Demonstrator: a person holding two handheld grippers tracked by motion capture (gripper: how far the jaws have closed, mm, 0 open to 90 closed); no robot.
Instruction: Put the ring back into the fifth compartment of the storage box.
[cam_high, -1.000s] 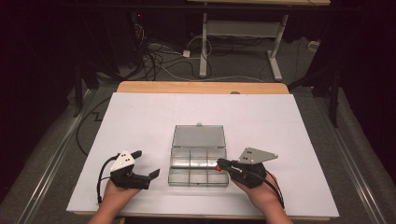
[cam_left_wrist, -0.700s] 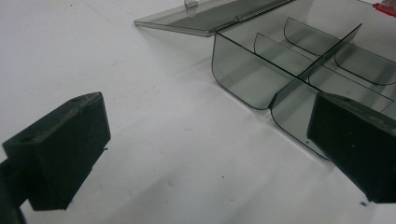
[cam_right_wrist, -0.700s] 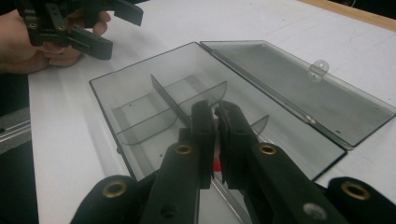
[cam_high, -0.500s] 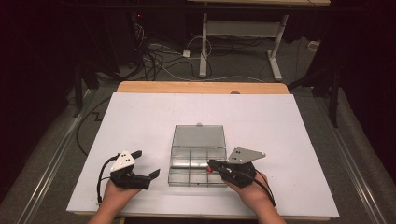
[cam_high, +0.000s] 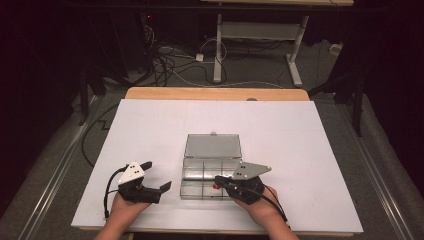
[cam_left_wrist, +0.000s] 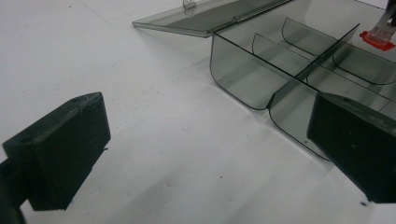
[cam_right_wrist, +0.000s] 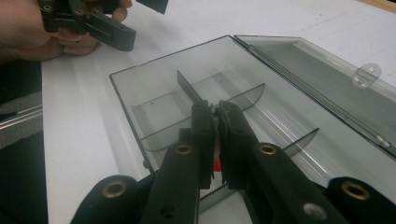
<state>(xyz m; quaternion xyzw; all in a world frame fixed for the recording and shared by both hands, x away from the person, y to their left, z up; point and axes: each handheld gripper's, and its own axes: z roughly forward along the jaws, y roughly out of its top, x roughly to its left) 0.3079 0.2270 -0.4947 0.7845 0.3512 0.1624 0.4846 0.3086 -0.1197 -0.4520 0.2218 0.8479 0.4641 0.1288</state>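
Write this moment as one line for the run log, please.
right gripper: shut on small red part, over open clear box | left gripper: open, beside box on white table | lid: flat behind box

White table (cam_high: 280, 125), wood edge strip at 12 o'clock. One thing lies on it: clear divided box (cam_high: 200, 172), just below center toward 6 o'clock, lid (cam_high: 213, 146) folded flat onto the top on its 12 o'clock side.
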